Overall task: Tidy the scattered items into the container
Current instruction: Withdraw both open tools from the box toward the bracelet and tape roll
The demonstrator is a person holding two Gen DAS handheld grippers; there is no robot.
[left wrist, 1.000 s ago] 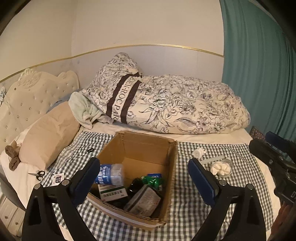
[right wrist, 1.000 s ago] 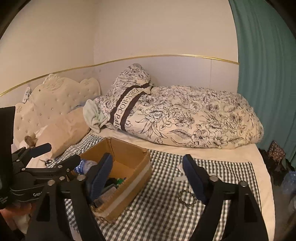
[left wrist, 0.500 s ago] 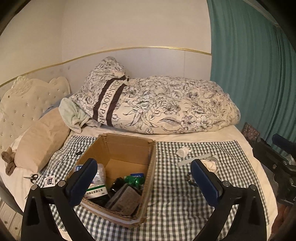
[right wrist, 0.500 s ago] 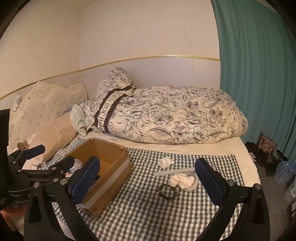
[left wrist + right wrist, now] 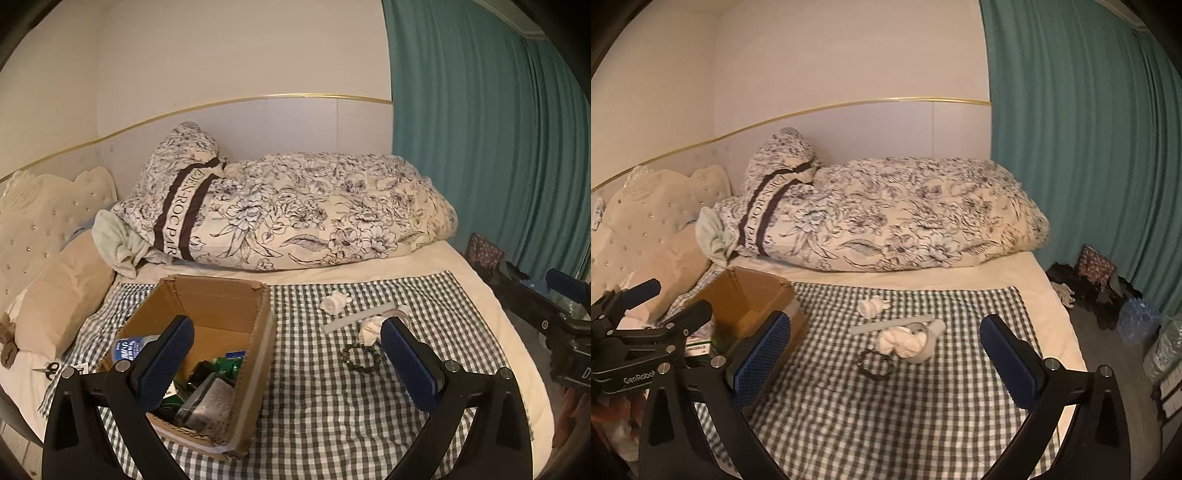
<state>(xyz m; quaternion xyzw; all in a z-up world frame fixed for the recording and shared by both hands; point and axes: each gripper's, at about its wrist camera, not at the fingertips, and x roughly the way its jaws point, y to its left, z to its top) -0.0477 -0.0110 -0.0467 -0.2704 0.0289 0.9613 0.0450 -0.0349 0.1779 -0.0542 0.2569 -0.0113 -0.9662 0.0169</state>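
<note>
Both grippers over the bed, jaws wide, empty.
Left gripper (image 5: 286, 363) straddles box (image 5: 258, 354) edge; right gripper (image 5: 884, 354) frames bracelet (image 5: 873, 363), open cloth (image 5: 886, 424) around.

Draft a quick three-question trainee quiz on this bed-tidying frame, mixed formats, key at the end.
1. True or false: the right gripper has something clamped between its pads.
2. Multiple choice: relative to the clear cup stuffed with white cloth, the dark bead bracelet lies (A) inside the cardboard box, (B) on the checked cloth just in front of the cup, (C) on the floral duvet.
3. Short answer: name one loose white item beyond the cup, toward the duvet.

Key: 1 false, both it and the left gripper are open and empty; 2 B; 3 the crumpled white wad, or the pale flat strip.
</note>
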